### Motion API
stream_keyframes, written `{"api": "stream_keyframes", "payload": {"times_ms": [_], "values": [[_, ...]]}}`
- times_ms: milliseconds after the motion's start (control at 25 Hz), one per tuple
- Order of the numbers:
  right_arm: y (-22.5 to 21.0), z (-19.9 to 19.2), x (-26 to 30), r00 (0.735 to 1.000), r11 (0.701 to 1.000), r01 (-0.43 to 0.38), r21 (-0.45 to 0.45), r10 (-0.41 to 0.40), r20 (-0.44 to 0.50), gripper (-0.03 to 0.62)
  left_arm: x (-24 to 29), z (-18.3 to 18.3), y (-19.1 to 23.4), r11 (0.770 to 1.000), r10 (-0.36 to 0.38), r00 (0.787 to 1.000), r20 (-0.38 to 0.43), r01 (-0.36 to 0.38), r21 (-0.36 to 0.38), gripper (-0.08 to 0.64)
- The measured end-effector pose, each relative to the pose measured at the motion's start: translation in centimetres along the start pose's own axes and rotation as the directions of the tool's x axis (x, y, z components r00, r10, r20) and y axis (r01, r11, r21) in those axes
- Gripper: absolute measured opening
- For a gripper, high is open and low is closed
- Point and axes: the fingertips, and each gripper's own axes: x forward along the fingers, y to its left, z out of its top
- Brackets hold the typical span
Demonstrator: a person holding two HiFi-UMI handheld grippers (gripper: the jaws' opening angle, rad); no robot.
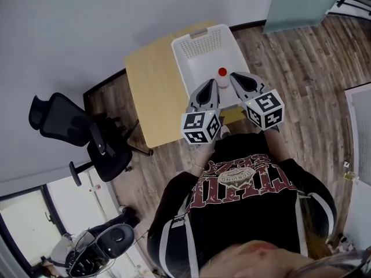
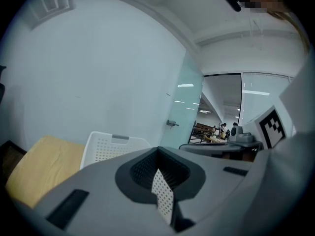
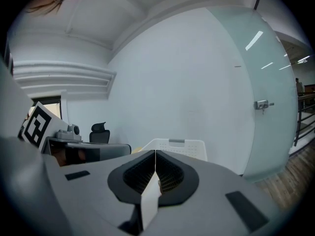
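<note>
The person holds both tools level in front of the chest, side by side. The noses angle inward, so the 2 tips converge over the near rim of a white plastic basket point(image 1: 203, 44). The left hand-held gripper point(image 1: 211, 84) has its jaws pressed together along 1 seam with nothing between them. The right hand-held gripper point(image 1: 234, 76) is closed and empty in the same way. Each one's own view shows matte grey shells, a black ribbed throat and a white dimpled pad behind the seam.

Between the tips, at 12 o'clock from the person, stands what looks like a small white bottle point(image 1: 222, 73) with a round red cap. It is inside the basket against the near wall and apart from both tools. The basket's walls probably keep it upright and stop it rolling off.

The basket is rectangular, with perforated sides and a slotted handle in its far rim. It sits on the right end of a pale wood worktop point(image 1: 148, 83), likely so that the person can reach it without leaning.

At 9 o'clock, a black mesh-backed office chair point(image 1: 64, 120) stands apart from the worktop on the plank floor point(image 1: 307, 57). A frosted glass door point(image 1: 301, 2) closes the 1 o'clock corner.
</note>
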Motion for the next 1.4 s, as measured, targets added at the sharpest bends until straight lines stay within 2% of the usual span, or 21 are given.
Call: {"api": "stream_keyframes", "payload": {"times_ms": [360, 640, 880, 1040, 1400], "values": [[-0.9, -0.8, 1.0, 0.998, 0.998, 0.056, 0.026, -0.056, -0.002, 0.018, 1.0, -0.8, 1.3, 0.999, -0.035, 0.999, -0.037, 0.036, 0.005, 0.048], [-1.7, -1.3, 1.4, 0.997, 0.997, 0.075, 0.032, -0.074, -0.026, 0.018, 1.9, -1.4, 1.6, 0.999, -0.031, 0.997, -0.075, 0.033, 0.034, 0.048], [-3.5, -1.0, 1.9, 0.997, 0.997, 0.068, 0.038, -0.066, -0.044, 0.018, 3.6, -2.1, 1.5, 0.998, -0.034, 0.99, -0.137, 0.042, 0.054, 0.049], [-4.7, -0.3, 2.4, 0.998, 0.998, 0.05, 0.041, -0.048, -0.051, 0.018, 4.6, -2.1, 1.8, 0.998, -0.013, 0.987, -0.16, 0.023, 0.06, 0.049], [-6.3, -0.4, 3.1, 0.997, 0.998, 0.022, 0.051, -0.018, -0.076, 0.018, 6.3, -3.9, 1.9, 0.996, 0.007, 0.968, -0.252, 0.015, 0.086, 0.068]]}}
